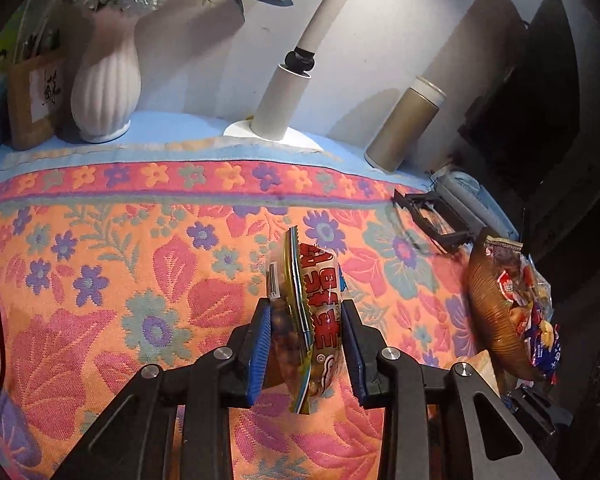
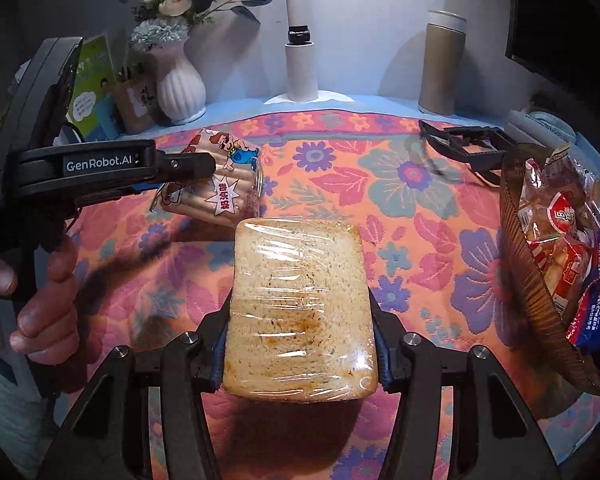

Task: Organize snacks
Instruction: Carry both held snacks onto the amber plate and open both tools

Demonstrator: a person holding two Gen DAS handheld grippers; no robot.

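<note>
Wrapped bread (image 2: 300, 308) fills the near middle of the right wrist view, clamped flat between the pads of the right gripper (image 2: 300, 344), its long axis running away from the camera and its far end clear of the cloth (image 2: 380, 200). Beyond it to the left, the left gripper (image 1: 306, 344) holds a snack packet (image 1: 306, 312) on edge; in its own view the blue pads press both faces of the packet, which stands upright and lifted off the cloth. A hand (image 2: 40, 292) grips that tool's handle at the left edge. At the right, near the table's side, sits a brown basket (image 2: 540, 280) already heaped with packets. The basket lies to the right of both loads, and the right gripper is much the nearer, so the bread likely goes in first, carried rightward. Farther back stand a clip (image 2: 472, 148), a vase (image 2: 180, 84) and a flask (image 2: 440, 64).
</note>
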